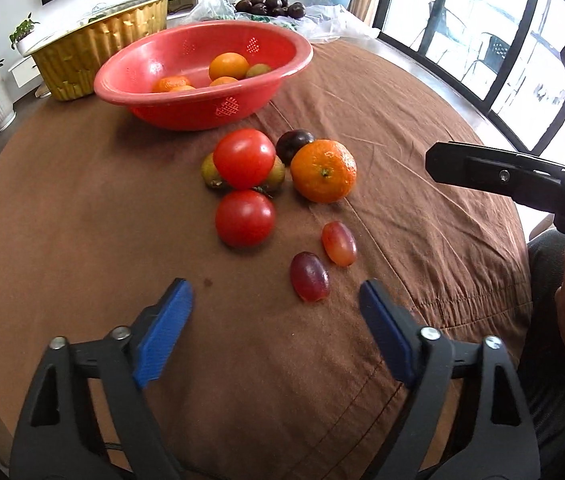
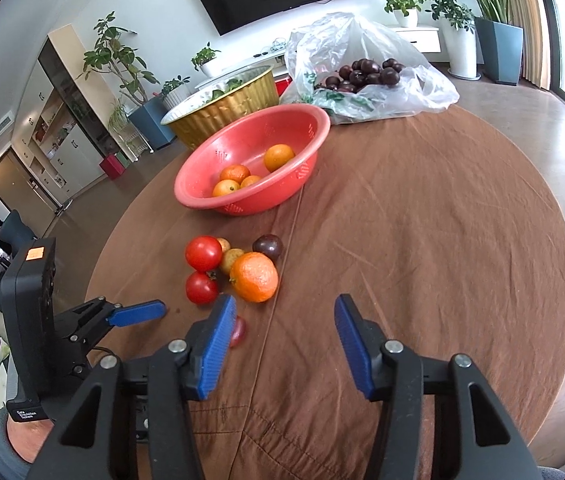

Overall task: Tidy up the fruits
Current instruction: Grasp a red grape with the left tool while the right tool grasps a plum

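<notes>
Both the left gripper (image 1: 276, 300) and right gripper (image 2: 282, 320) gape wide, holding nothing.

A matt brown cloth (image 2: 422, 240), creased and stitched, covers the counter. The red bowl (image 2: 318, 128) is glossy plastic with perforations. Tomatoes (image 1: 244, 158) shine smooth; the orange (image 1: 323, 171) is dimpled. The gripper pads (image 1: 164, 332) are ribbed blue plastic.
</notes>
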Demonstrator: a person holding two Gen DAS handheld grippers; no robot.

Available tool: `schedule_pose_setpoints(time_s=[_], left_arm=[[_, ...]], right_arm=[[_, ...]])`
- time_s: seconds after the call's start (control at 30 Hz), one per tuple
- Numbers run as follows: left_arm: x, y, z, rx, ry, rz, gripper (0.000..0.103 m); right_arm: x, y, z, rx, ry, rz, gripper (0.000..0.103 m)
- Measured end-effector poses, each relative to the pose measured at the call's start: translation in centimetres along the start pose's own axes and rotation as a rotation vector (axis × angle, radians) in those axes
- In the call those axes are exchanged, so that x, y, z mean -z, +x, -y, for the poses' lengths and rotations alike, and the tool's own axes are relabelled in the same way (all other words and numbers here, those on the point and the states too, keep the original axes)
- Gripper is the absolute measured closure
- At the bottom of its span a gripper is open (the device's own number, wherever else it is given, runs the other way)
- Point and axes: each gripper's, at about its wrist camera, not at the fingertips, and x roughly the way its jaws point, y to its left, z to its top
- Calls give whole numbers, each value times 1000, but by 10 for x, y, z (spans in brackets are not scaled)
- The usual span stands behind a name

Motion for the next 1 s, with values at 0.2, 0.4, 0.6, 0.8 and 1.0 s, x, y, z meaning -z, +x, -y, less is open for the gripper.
schedule_pose_setpoints(time_s=[0.2, 0.4, 0.6, 0.8, 1.0], left_arm=[[-4, 4, 0, 0, -4, 1, 38], [-7, 5, 4, -5, 14, -1, 53], [-5, 5, 12, -15, 42, -3, 58], [-4, 4, 14, -16, 57, -4, 76], [-3, 5, 22, -34, 98, -11, 80]], right_arm=[[1, 0, 2, -2, 8, 2, 50], [1, 0, 2, -3, 8, 0, 50], [3, 0, 3, 2, 4, -4, 50], [5, 2, 3, 5, 1, -9, 51], [6, 4, 2, 12, -2, -21, 52]])
